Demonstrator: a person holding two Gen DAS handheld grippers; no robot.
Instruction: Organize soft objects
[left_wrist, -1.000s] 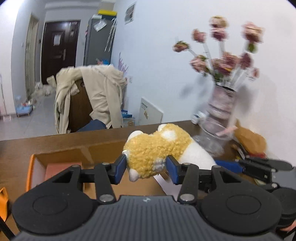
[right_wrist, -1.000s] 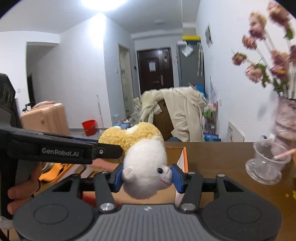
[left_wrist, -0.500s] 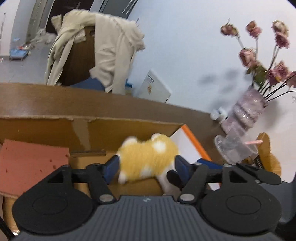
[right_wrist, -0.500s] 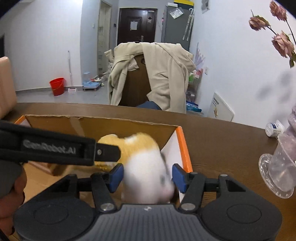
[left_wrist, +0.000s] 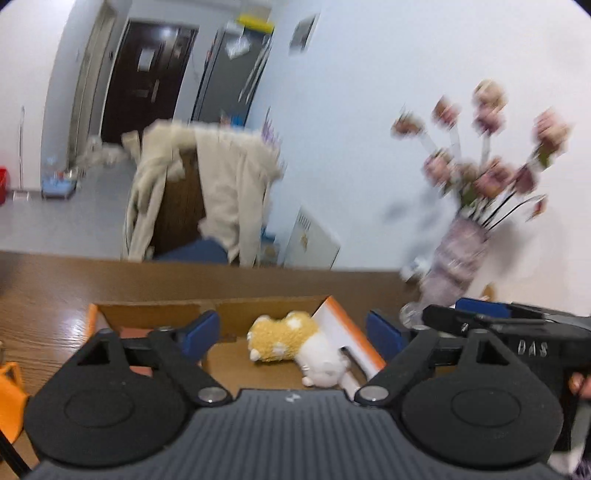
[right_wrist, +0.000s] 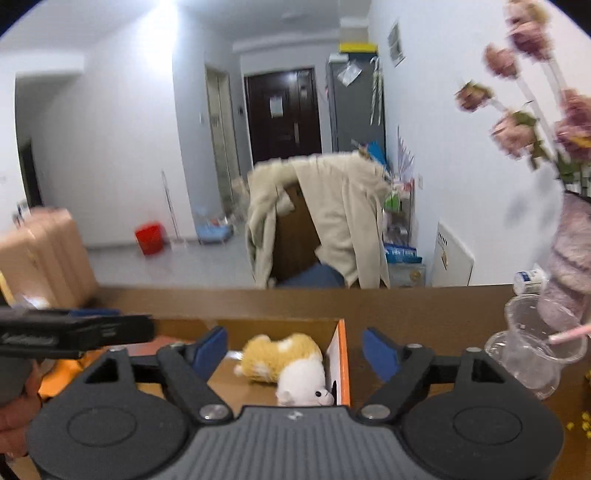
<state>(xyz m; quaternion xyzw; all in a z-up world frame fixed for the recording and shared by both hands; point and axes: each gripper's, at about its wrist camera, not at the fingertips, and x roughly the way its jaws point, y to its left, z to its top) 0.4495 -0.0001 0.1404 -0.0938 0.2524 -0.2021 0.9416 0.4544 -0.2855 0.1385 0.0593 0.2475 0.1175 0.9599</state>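
A yellow-and-white plush toy (left_wrist: 291, 347) lies on its side on the floor of an open cardboard box (left_wrist: 258, 306) with orange edges. It also shows in the right wrist view (right_wrist: 284, 362), against the box's right wall (right_wrist: 341, 354). My left gripper (left_wrist: 291, 332) is open and empty, above and in front of the toy. My right gripper (right_wrist: 293, 349) is open and empty, likewise above the toy. Each gripper's body shows at the side of the other's view.
The box stands on a brown wooden table (left_wrist: 48, 295). A vase of pink flowers (left_wrist: 458, 251) and a clear plastic cup (right_wrist: 535, 347) stand at the right. A chair draped with a beige coat (right_wrist: 325, 221) is behind the table.
Both grippers held the plush toy, lowered it into the box, then opened and drew back upward. The toy now lies free in the box.
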